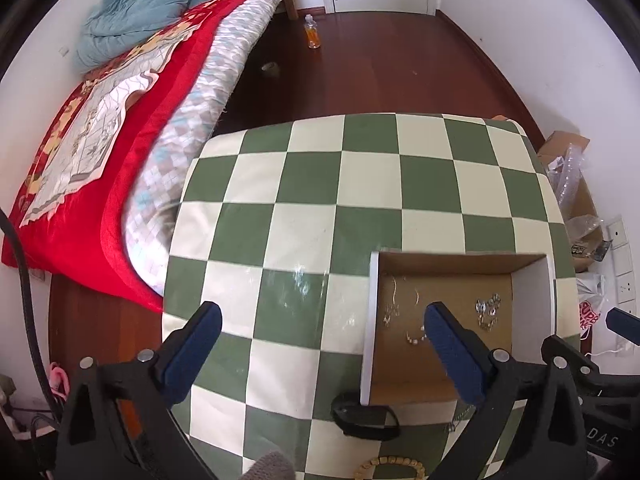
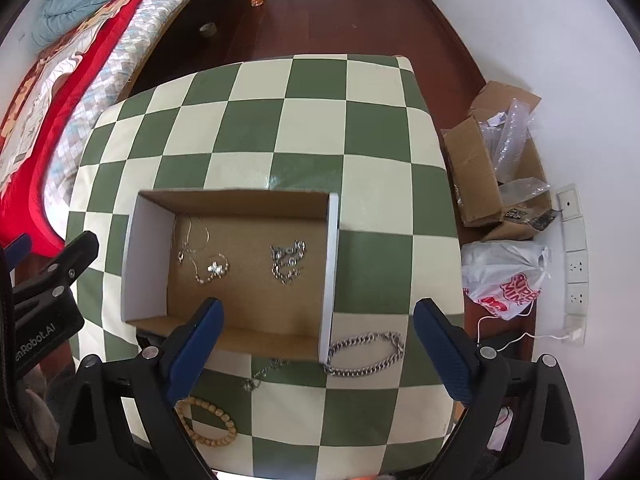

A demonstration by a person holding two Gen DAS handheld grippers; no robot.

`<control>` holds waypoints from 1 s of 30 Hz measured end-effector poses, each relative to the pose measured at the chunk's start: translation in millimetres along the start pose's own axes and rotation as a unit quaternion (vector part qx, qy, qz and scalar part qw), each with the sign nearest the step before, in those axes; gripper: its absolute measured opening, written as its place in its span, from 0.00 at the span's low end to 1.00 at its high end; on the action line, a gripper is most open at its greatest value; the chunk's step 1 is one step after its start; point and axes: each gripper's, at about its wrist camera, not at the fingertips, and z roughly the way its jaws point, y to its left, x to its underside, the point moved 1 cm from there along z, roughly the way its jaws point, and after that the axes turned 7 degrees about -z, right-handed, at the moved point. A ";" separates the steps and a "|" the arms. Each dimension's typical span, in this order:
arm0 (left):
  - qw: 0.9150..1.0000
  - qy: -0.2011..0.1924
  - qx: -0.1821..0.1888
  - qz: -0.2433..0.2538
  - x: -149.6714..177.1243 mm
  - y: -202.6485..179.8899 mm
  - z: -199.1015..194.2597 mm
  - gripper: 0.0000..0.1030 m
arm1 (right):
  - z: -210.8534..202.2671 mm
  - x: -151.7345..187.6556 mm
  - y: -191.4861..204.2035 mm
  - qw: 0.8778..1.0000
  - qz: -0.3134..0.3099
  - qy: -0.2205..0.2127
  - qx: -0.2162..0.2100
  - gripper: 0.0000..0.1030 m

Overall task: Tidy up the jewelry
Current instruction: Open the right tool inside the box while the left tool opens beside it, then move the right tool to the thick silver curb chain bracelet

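- A green-and-cream checked table point(image 2: 360, 136) stands beside a bed point(image 2: 60, 80).
- A box point(image 2: 132, 240) on it holds a thin necklace point(image 2: 200, 256) and a silver cluster point(image 2: 286, 260).
- A chain bracelet point(image 2: 366, 354) and a bead bracelet point(image 2: 208, 420) lie outside, near the box's front.
- The left gripper point(image 1: 320, 316) and right gripper point(image 2: 316, 312) hang above, jaws apart, empty.

Both wrist views look steeply down, close over the checkered table point(image 2: 256, 128); left sits left of the cardboard tray point(image 1: 444, 268), right directly above it, both sharing it
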 end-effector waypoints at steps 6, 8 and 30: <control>0.999 -0.030 -0.004 -0.012 26.1 11.4 -16.3 1.00 | -12.4 26.9 8.2 0.999 0.003 -0.033 0.007 0.99; 0.999 -0.041 -0.004 -0.014 32.4 14.1 -24.0 1.00 | -19.4 35.3 11.0 0.999 0.004 -0.047 0.009 0.99; 0.990 -0.136 0.004 -0.031 105.4 54.4 -128.8 1.00 | -134.0 116.9 39.0 0.976 -0.001 -0.216 0.032 1.00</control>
